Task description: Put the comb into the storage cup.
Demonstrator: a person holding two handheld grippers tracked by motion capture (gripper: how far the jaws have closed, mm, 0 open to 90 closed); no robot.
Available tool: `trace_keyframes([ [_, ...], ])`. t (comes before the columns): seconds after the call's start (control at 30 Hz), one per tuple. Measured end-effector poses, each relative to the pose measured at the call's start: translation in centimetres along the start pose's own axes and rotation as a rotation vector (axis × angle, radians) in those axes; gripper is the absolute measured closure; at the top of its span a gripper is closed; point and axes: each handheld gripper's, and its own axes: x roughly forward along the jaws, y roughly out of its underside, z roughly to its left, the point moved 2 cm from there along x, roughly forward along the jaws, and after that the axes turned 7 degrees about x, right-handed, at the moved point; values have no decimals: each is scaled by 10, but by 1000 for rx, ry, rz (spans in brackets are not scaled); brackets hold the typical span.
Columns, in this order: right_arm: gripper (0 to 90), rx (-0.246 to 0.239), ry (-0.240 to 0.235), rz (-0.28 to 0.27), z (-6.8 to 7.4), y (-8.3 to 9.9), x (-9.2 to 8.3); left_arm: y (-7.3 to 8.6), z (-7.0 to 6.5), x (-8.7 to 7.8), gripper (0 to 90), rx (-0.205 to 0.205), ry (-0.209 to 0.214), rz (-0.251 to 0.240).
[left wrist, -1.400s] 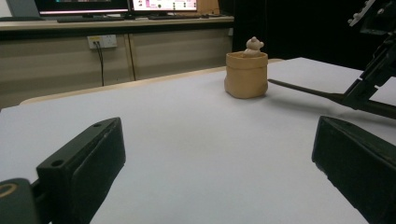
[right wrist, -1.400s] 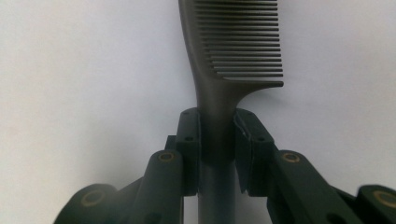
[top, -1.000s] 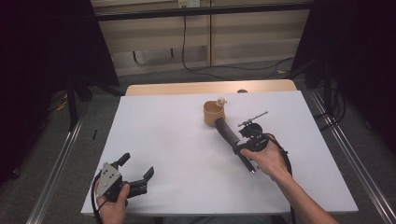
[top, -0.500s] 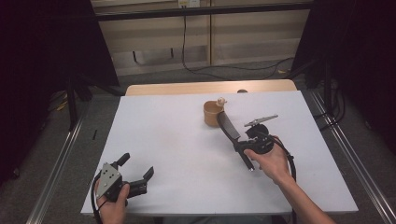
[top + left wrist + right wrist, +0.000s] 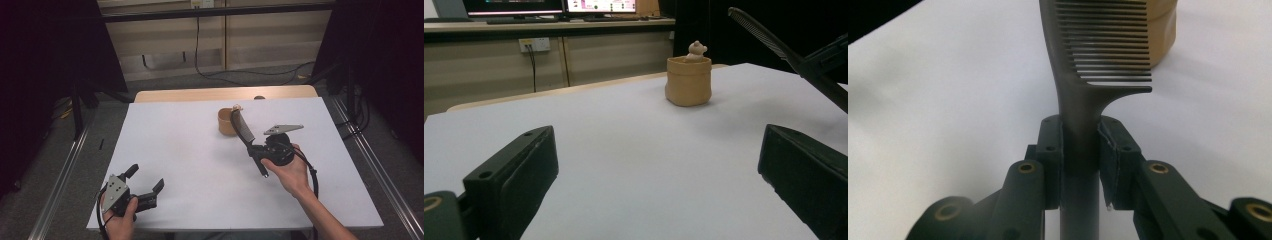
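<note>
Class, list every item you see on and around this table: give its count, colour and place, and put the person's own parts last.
Dark grey plastic comb: one, clamped by its handle in the right tool, teeth end near the cup.
Tan round cup: one, far middle of the table, a small pale figure poking out of its top.
White table sheet: one, covers the tabletop.
Black cable: one, hangs down the wall behind.
Left tool: one, black, near left corner, jaws open and empty.
Right tool: one, black, right of centre, shut on the comb.
Hands: two, at the near edge.
</note>
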Motion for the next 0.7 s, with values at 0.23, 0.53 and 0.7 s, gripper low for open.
trace_keyframes([
  [0.23, 732, -27, -8, -54, 3, -2, -2, 0, 1, -1, 29, -2, -1, -3],
  [0.53, 732, -50, -28, -126, 6, -6, -5, 0, 1, 0, 29, -1, -2, -3],
  [0.7, 732, -64, -28, -155, 7, -9, -4, 0, 1, 0, 29, 0, -1, -3],
])
